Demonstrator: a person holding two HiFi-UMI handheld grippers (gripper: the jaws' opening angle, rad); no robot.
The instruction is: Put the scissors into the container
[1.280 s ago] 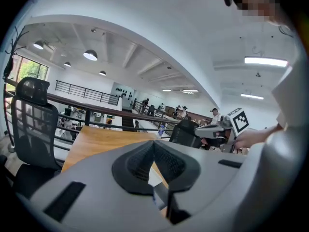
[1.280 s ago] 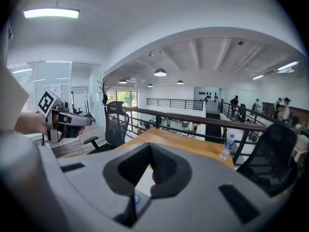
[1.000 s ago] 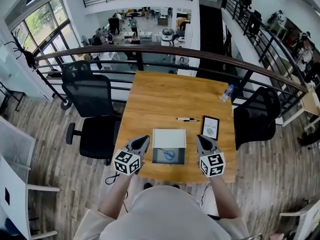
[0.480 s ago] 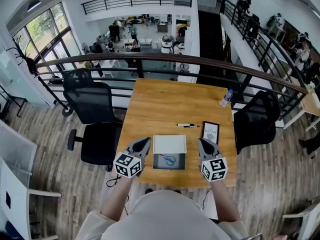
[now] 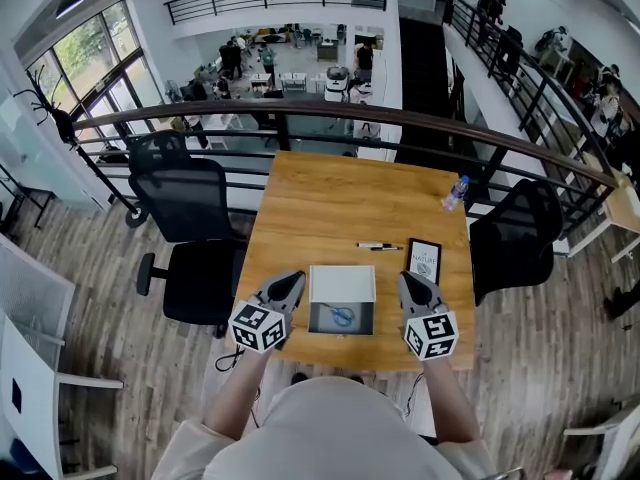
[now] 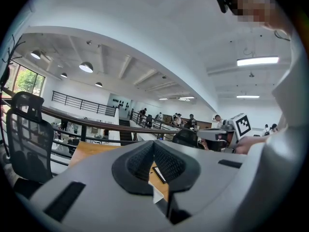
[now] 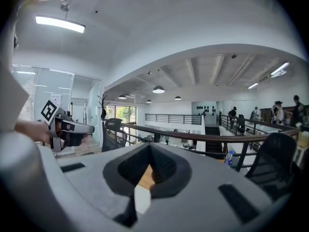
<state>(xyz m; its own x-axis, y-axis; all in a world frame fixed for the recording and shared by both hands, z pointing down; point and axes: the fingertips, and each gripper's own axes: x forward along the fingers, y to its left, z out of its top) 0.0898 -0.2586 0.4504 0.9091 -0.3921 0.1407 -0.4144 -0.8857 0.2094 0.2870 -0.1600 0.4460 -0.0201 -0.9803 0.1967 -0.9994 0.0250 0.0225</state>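
As head view alone shows, scissors (image 5: 342, 315) w/in container (image 5: 341, 282)

Container (image 5: 341, 280), pen (image 5: 379, 246), book (image 5: 423, 258) on open tabletop (image 5: 330, 198)

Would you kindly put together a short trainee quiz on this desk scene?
1. True or false: the scissors lie inside the white box.
2. Which lies nearest the pen? A) bottle B) book C) chair
3. Fill in: the left gripper and right gripper flank the white box, both empty, with jaws ___.
Key: 1 true; 2 B; 3 shut.
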